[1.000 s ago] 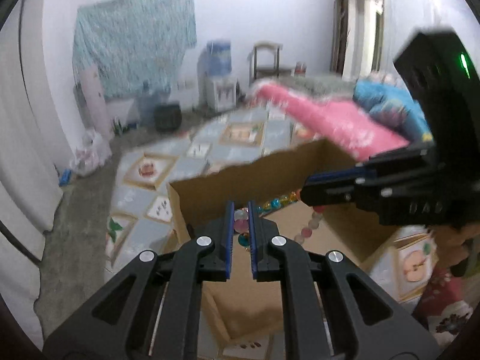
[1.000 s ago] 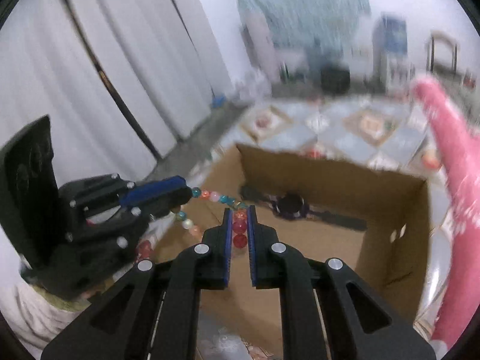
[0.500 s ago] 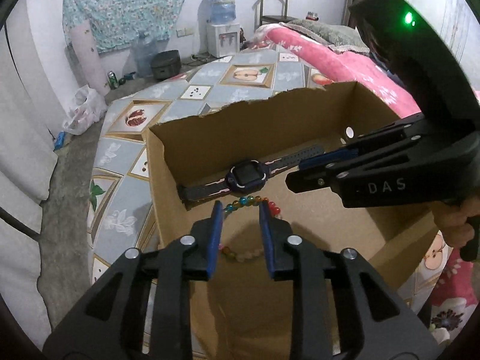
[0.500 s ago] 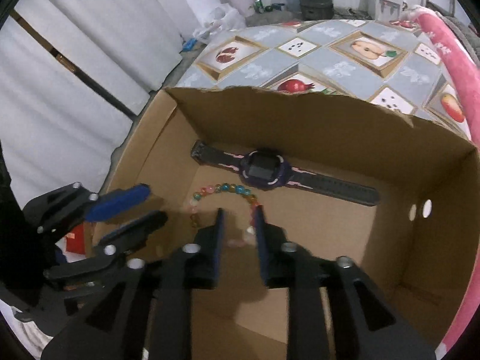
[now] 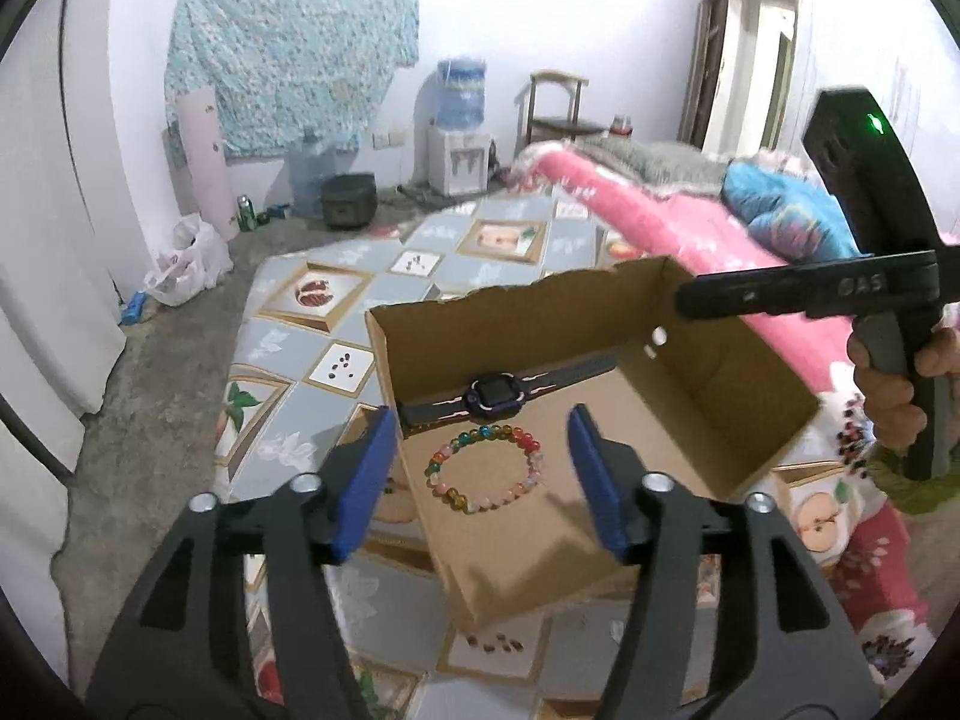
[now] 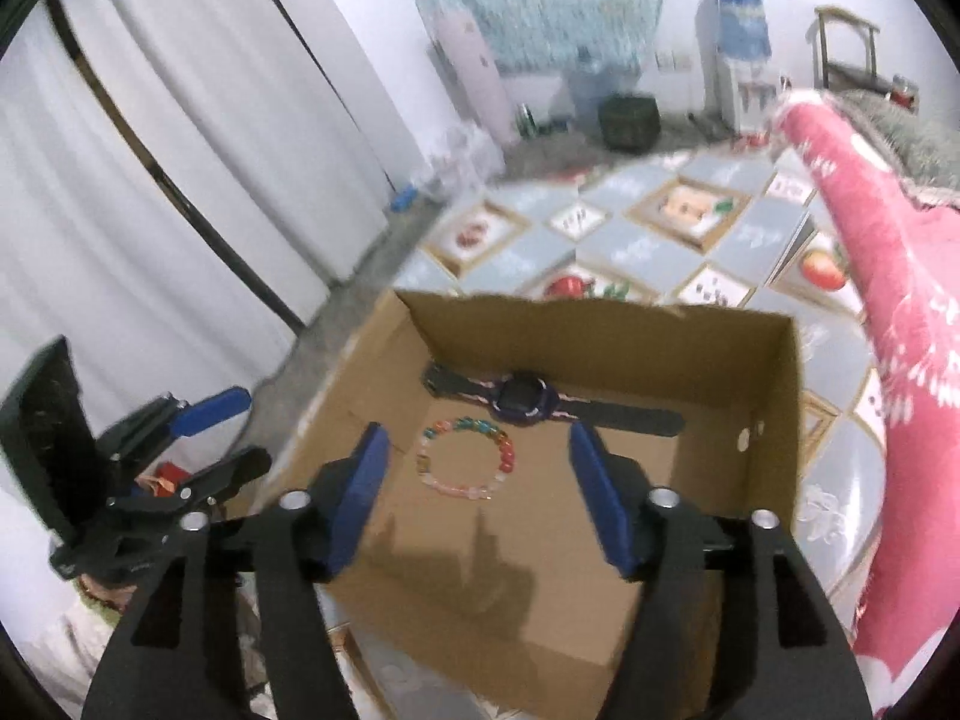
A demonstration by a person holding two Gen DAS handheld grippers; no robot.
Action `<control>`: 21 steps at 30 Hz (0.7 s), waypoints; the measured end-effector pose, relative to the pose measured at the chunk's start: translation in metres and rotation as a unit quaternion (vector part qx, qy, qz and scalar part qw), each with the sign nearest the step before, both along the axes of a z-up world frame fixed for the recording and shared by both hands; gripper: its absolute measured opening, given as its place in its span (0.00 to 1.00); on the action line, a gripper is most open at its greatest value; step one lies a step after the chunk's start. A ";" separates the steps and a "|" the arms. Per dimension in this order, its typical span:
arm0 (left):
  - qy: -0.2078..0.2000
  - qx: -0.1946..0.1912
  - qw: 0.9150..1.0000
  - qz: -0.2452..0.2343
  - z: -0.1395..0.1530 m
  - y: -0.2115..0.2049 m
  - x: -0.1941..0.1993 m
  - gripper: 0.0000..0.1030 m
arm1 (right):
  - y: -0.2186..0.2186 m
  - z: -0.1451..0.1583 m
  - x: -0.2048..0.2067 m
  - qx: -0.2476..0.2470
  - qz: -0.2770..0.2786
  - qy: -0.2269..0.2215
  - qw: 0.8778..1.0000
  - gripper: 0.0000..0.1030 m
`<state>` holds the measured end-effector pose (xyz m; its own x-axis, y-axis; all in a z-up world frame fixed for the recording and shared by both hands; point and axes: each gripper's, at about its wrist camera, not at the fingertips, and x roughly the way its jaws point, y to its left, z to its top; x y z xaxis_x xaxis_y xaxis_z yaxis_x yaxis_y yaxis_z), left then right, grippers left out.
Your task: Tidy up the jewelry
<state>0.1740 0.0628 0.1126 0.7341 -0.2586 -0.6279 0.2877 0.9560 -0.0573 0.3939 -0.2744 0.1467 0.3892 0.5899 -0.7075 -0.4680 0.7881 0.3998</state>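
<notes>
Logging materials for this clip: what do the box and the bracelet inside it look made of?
Box: brown cardboard, matte, with a torn, ragged top edge. Bracelet: round multicoloured beads, glossy and partly translucent, so probably glass or plastic; the look cannot settle which.

- Soft, even indoor light fills both views; the white walls read bright, with no harsh glare.
- Shadows of the right gripper [image 6: 477, 489] fall on the cardboard box [image 6: 774, 420] floor just ahead of its fingers.
- The right wrist view is smeared by motion blur beyond the tongs; the left is sharper.
- Fisheye bending curves the edges, with dark corners.
</notes>
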 end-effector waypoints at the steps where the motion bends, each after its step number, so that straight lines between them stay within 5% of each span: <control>1: -0.004 -0.006 1.000 0.000 0.001 0.003 -0.007 0.64 | -0.008 0.007 -0.013 0.011 0.001 -0.015 1.000 0.67; 10: -0.019 -0.056 0.998 0.020 -0.034 0.024 -0.073 0.75 | -0.070 -0.004 -0.111 0.066 -0.035 -0.063 0.995 0.71; 19: 0.054 -0.057 0.996 0.046 -0.098 0.022 -0.056 0.75 | -0.100 -0.091 -0.131 0.084 -0.118 0.043 0.988 0.70; 21: 0.058 -0.053 0.996 0.048 -0.105 0.021 -0.052 0.75 | -0.099 -0.102 -0.127 0.065 -0.134 0.054 0.987 0.59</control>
<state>0.1222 0.0836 0.0074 0.6823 -0.2600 -0.6833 0.1801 0.9656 -0.1875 0.2669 -0.3731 0.0449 0.4711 0.5648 -0.6776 -0.1986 0.8164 0.5423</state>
